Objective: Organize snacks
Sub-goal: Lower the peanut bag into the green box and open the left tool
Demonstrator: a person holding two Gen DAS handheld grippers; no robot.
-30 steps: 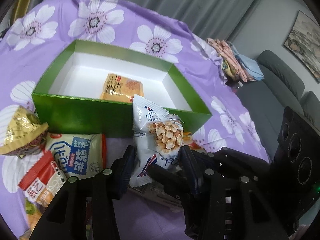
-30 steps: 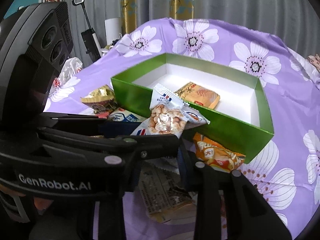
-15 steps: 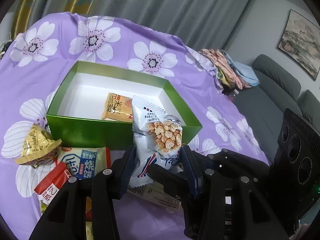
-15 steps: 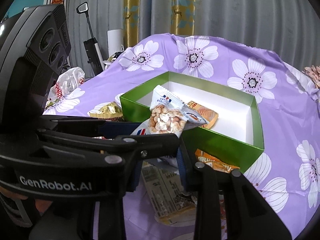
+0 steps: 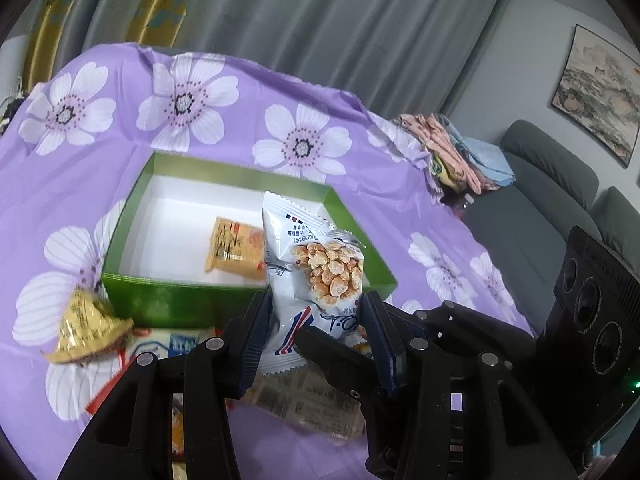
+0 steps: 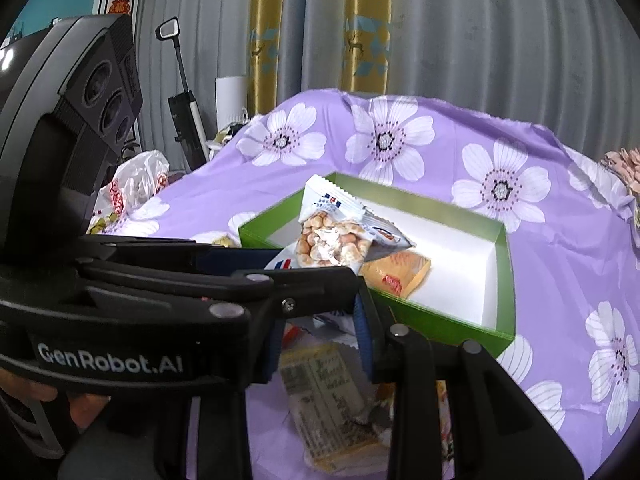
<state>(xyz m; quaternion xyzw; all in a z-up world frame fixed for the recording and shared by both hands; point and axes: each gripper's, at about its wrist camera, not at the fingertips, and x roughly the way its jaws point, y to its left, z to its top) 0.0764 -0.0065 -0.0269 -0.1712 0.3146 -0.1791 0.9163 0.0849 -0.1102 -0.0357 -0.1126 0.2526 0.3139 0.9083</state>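
My left gripper is shut on a white peanut snack packet and holds it up in front of the near wall of the green box. The box has a white inside and holds one orange snack packet. In the right wrist view the same peanut packet hangs in the left gripper's fingers before the box. My right gripper is open and empty above a pale flat packet on the cloth.
More snacks lie left of the box: a gold packet, a white-blue packet and a red one. A purple flowered cloth covers the table. Folded clothes and a grey sofa are to the right.
The left gripper has lifted the peanut packet higher and pulled back from the box. The right gripper has risen too. The box looks smaller and farther in both views.
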